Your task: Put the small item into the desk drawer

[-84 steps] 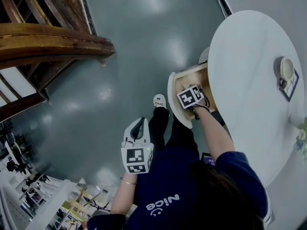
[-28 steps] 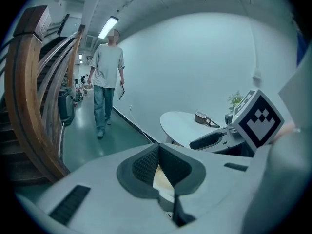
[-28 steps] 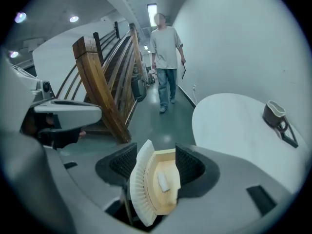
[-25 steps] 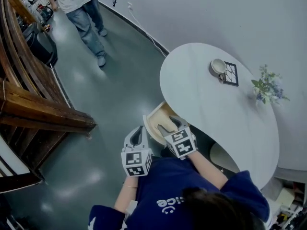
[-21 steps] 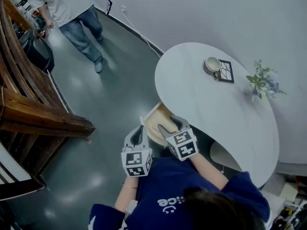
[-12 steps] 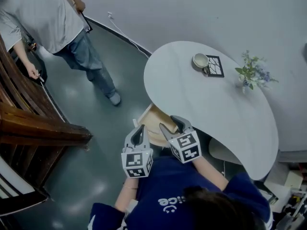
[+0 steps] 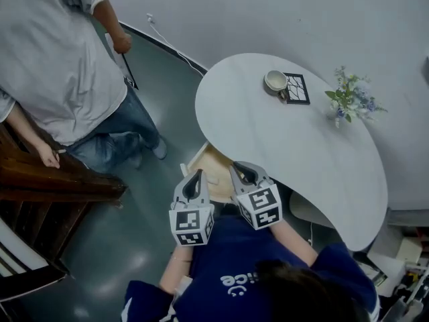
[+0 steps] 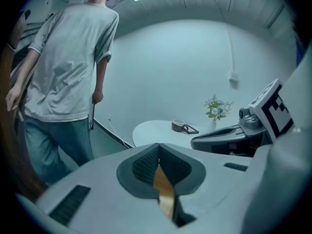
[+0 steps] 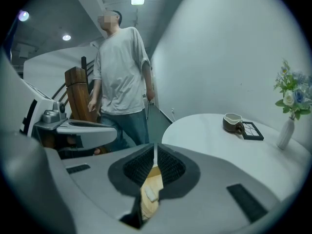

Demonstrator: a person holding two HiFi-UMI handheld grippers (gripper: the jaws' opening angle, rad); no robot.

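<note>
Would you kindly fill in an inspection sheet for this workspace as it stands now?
Surface: white oval table, mostly bare; its wooden drawer stands open at the near edge.
Job's things: small white item lies in the drawer.
Clutter: mug, dark square frame beside it, vase of flowers further right.
Tools: left tool shut, empty; right tool closing, nothing between its jaws; both above the drawer.
Cables: white cable runs along the wall's foot.
Surroundings: bystander in a grey T-shirt stands at left, beside a wooden railing; dark floor.

Head view looks steeply down; both tool views, lower, share the round table (image 7: pixel 268 126).
</note>
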